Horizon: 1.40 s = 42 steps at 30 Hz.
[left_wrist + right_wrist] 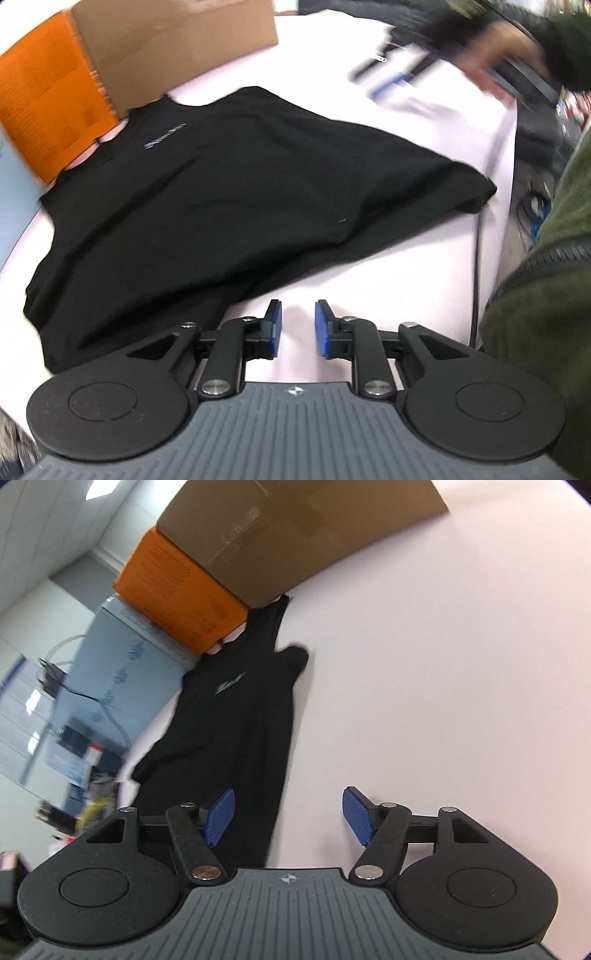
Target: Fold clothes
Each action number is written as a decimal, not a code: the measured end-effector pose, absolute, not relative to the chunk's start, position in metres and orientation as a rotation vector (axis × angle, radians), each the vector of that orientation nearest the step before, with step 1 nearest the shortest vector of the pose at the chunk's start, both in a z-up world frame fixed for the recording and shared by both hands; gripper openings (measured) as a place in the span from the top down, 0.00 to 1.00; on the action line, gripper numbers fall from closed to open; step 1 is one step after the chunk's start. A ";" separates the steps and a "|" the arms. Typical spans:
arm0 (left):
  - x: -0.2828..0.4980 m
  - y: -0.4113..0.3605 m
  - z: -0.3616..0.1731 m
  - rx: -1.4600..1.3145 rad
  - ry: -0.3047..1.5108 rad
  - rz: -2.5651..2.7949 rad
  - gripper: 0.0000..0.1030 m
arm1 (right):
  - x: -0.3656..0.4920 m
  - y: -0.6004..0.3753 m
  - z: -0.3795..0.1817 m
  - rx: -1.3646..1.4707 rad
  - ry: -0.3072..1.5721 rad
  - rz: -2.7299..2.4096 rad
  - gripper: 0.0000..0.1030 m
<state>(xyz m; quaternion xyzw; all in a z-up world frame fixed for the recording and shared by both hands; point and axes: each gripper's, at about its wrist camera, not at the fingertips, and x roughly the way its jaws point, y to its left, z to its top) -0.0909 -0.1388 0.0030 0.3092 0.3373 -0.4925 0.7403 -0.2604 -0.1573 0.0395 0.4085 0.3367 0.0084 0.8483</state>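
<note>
Lying flat on the pale desk (pixel 388 280), its neck end at about 11 o'clock against the orange box (pixel 48 107) and cardboard box (pixel 177 48), the black shirt (pixel 207 206) is looking light, limp and prone to bunching. Both the left gripper (pixel 297 328) and right gripper (pixel 288 814) are hovering with fingers parted and gripping nothing. Pinching the hem corners, near 3 and 8 o'clock in the left view, is probably offering the cleanest hold.

An office or lab workroom: a pale pink work table (pixel 443 664) beneath white panelled ceiling lights (pixel 99 488), stacked brown cardboard box (pixel 295 535) and orange printed carton (pixel 173 590).
</note>
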 end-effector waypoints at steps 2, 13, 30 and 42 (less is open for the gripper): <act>-0.094 -0.132 0.006 0.663 0.707 -1.077 0.61 | -0.289 -0.137 0.038 0.896 0.719 0.063 0.38; -0.136 -0.204 0.002 0.894 0.371 -1.406 0.48 | -0.351 -0.079 0.052 0.878 0.675 0.062 0.28; -0.020 -0.190 -0.009 0.101 0.871 -1.076 0.97 | -0.367 -0.082 0.061 0.921 0.473 -0.048 0.17; -0.018 -0.168 -0.014 -0.126 0.899 -1.171 0.94 | -0.298 -0.041 0.075 0.799 0.557 0.177 0.17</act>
